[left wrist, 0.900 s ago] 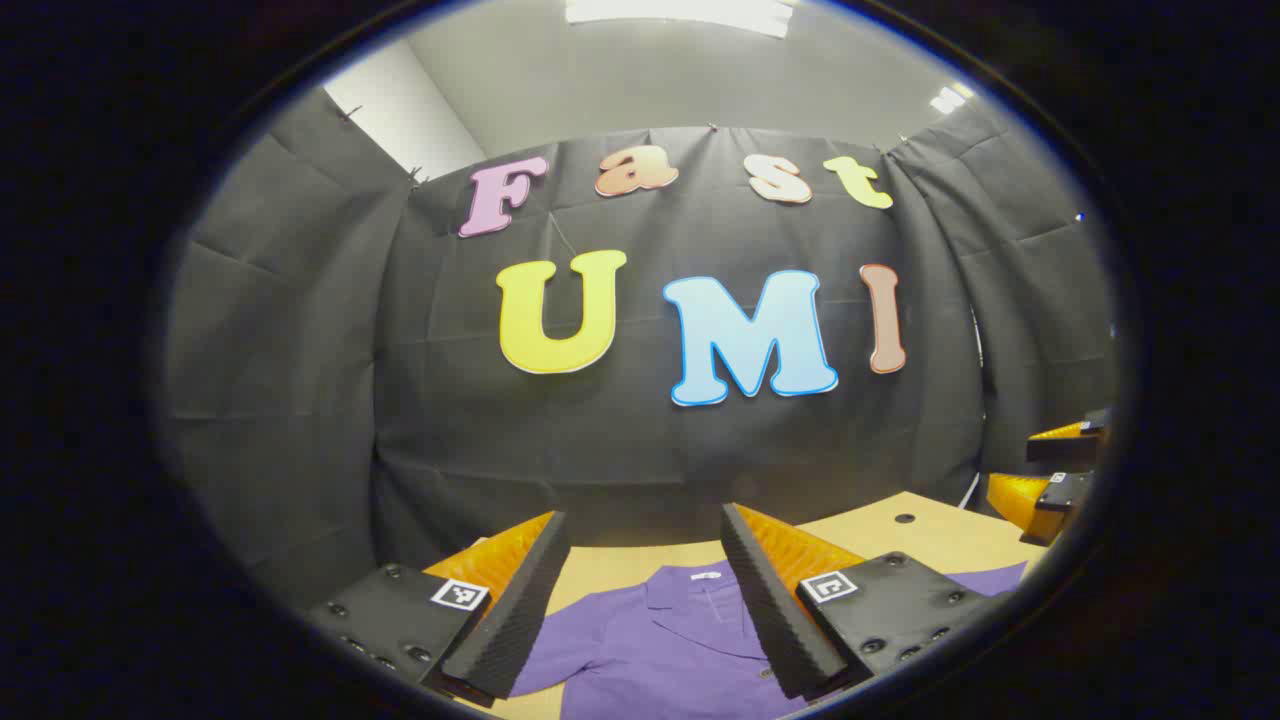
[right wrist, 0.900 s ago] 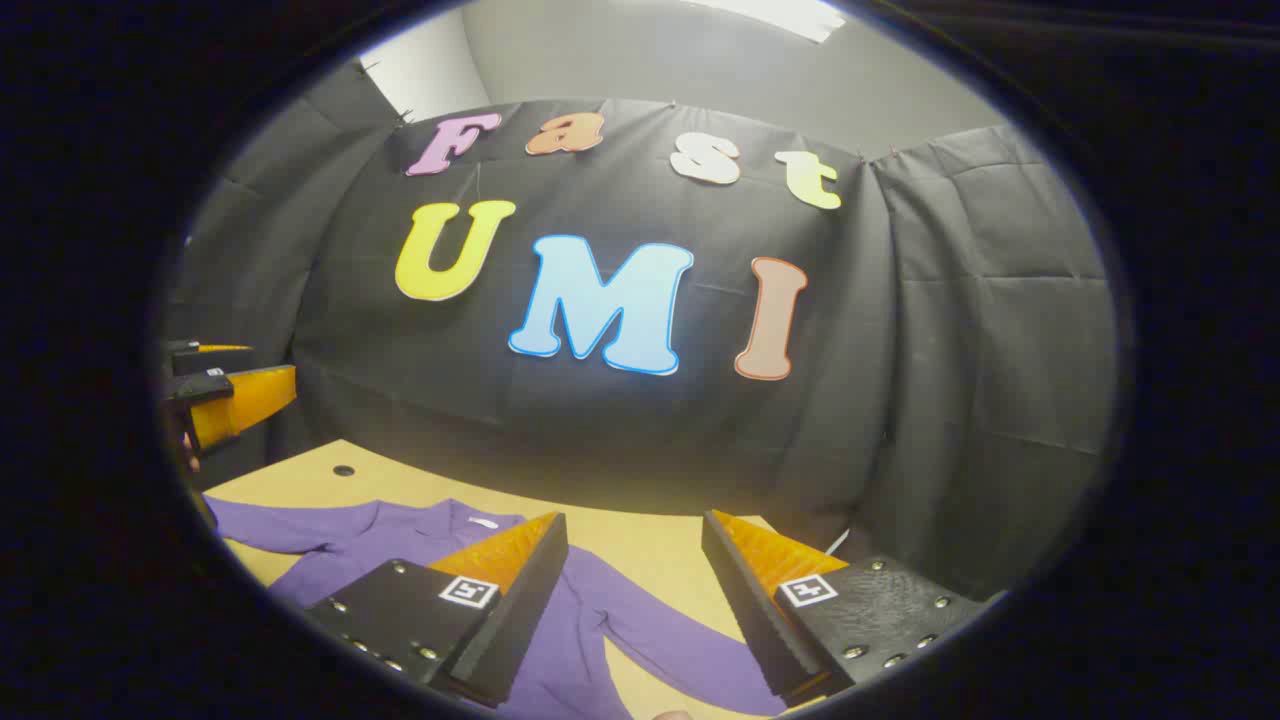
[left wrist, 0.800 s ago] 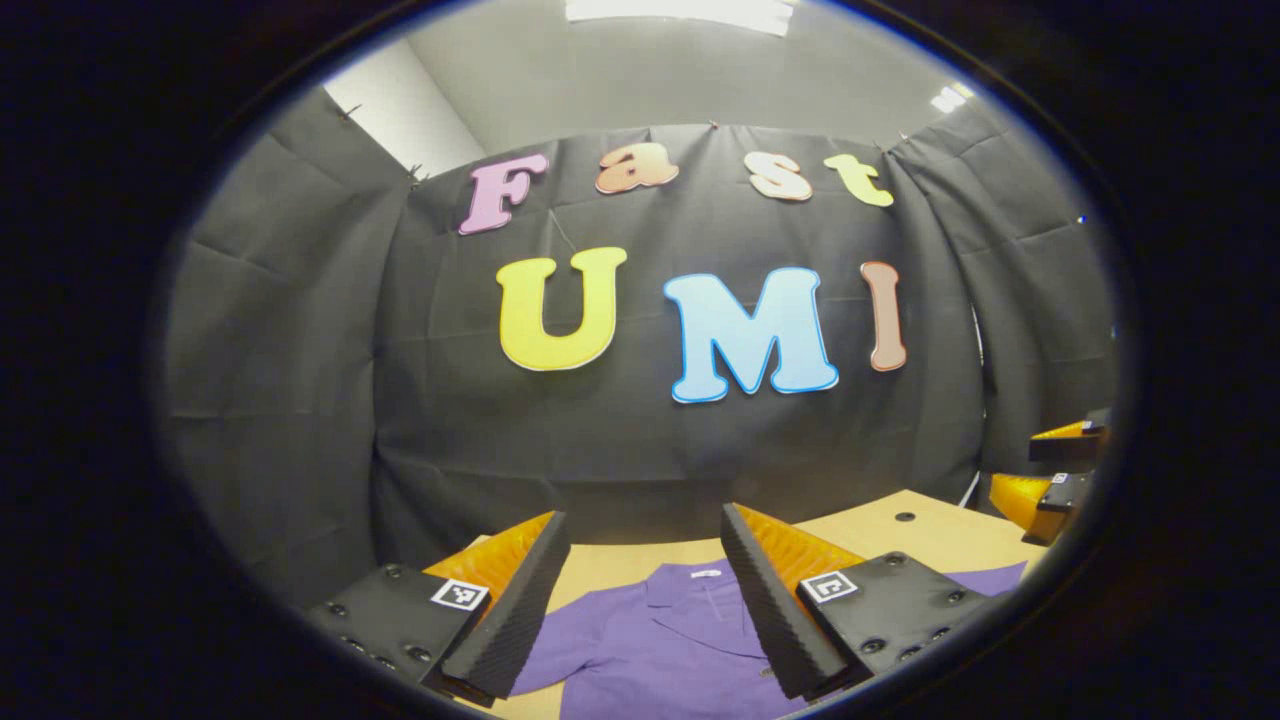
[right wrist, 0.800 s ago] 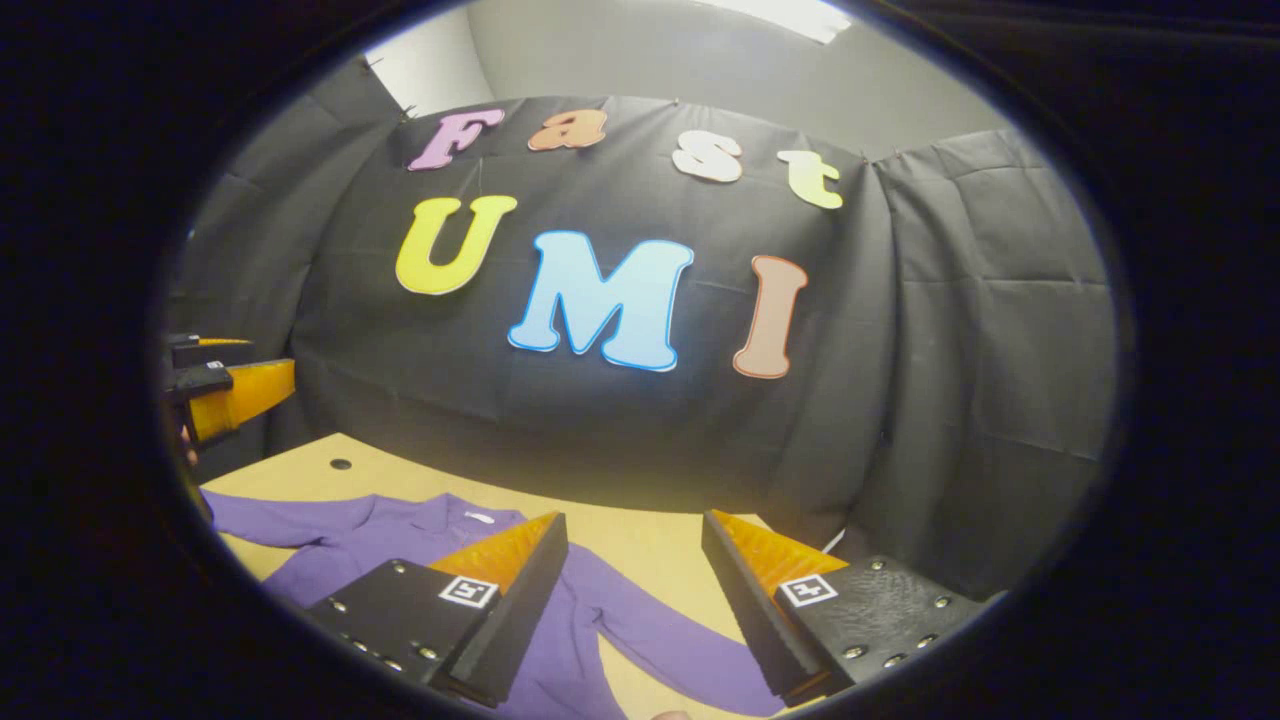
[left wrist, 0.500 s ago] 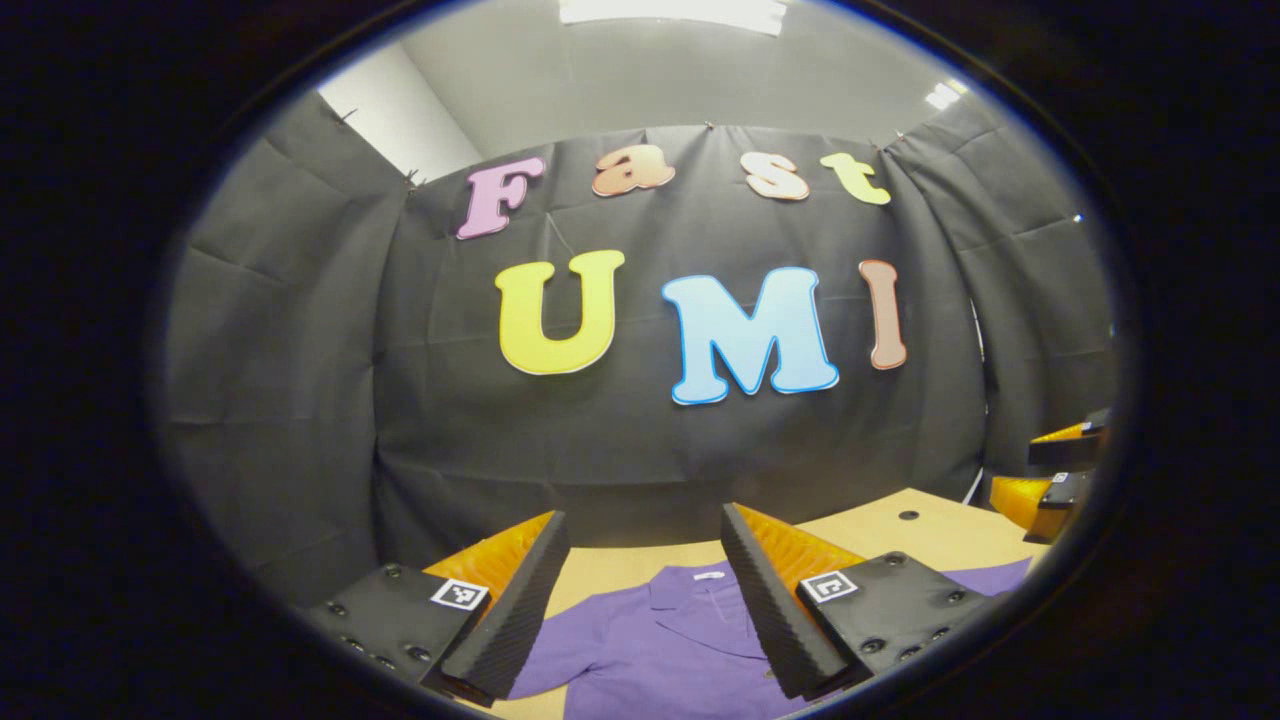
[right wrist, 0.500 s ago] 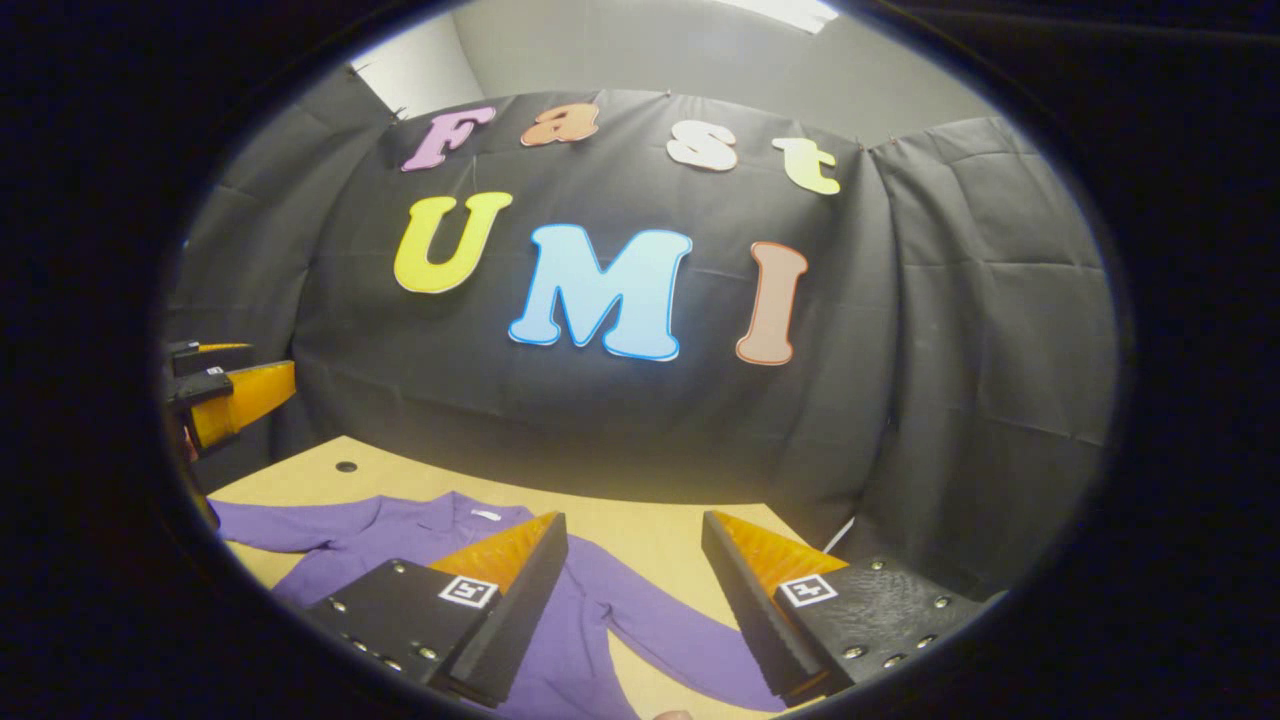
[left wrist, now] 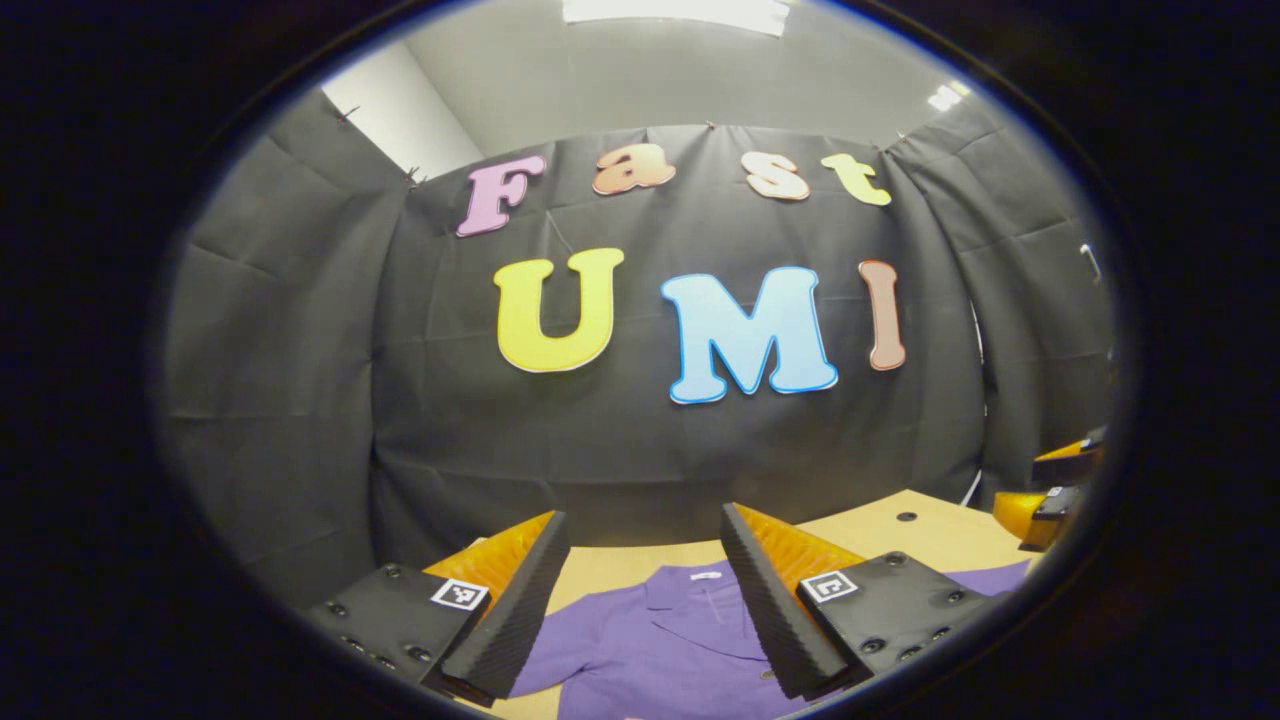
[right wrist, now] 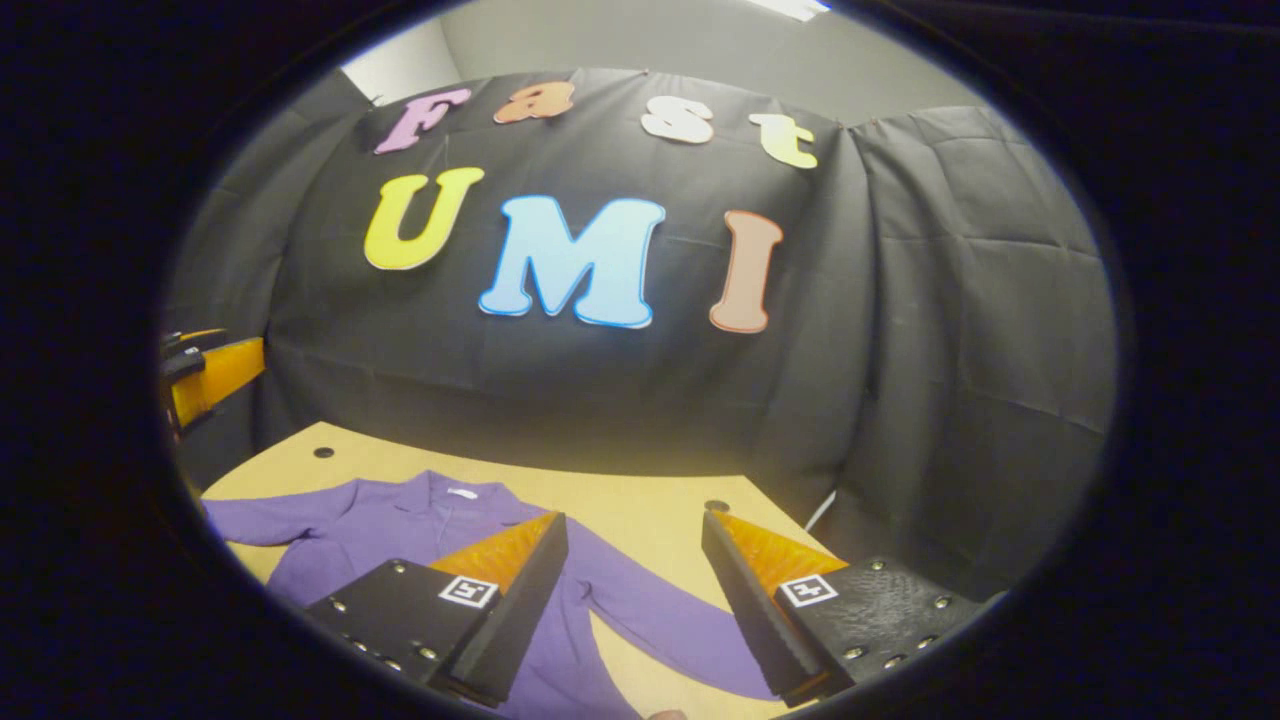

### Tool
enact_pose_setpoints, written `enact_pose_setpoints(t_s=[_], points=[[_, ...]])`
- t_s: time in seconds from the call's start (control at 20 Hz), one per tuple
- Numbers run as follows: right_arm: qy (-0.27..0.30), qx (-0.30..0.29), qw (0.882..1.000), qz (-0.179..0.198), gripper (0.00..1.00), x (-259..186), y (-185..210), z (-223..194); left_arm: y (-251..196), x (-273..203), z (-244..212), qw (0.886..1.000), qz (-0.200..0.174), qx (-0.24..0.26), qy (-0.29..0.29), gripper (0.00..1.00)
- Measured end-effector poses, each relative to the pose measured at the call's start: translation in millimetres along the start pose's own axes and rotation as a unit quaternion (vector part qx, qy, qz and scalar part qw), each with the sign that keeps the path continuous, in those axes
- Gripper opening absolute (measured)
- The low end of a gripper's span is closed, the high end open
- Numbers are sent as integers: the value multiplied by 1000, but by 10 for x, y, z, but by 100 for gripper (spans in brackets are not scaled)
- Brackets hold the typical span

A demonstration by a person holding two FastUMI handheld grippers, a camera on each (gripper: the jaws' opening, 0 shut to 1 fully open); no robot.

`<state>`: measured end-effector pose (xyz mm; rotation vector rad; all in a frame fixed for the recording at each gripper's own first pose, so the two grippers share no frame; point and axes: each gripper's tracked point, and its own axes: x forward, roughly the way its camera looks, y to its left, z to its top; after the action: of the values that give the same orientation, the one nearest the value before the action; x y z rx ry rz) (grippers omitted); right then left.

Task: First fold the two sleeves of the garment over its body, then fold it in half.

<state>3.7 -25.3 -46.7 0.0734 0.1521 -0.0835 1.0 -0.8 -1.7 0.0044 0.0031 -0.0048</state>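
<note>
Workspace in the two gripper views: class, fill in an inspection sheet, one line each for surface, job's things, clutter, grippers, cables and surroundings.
Surface: tan wooden table with small round holes near its far edge.
Job's things: purple shirt lies spread out, collar toward the far wall; its sleeve stretches out flat, not yet folded over the body.
Clutter: nothing seen.
Grippers: left gripper open, above the shirt's collar area, holding nothing; right gripper open, above the sleeve, holding nothing.
Cables: a thin light line at the table's far right corner may be a cable; too small to tell.
Surroundings: black cloth wall, grey ceiling with a light panel.
</note>
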Motion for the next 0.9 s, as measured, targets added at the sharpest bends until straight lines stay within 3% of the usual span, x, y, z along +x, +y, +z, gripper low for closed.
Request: enact_pose_setpoints(t_s=[0.2,0.45,0.65,0.9], points=[[76,47,994,-54,87,15,-359,-465,-19,14,-40,1000,-5,-3,7,97],[171,68,975,-124,87,-33,-879,-1137,-31,23,-80,1000,-7,-4,10,98],[246,94,948,-182,87,-19,-1247,-1684,24,7,-129,1000,0,-1,15,100],[314,148,912,-218,87,13,-1510,-2219,99,-24,-186,1000,13,7,24,100]])
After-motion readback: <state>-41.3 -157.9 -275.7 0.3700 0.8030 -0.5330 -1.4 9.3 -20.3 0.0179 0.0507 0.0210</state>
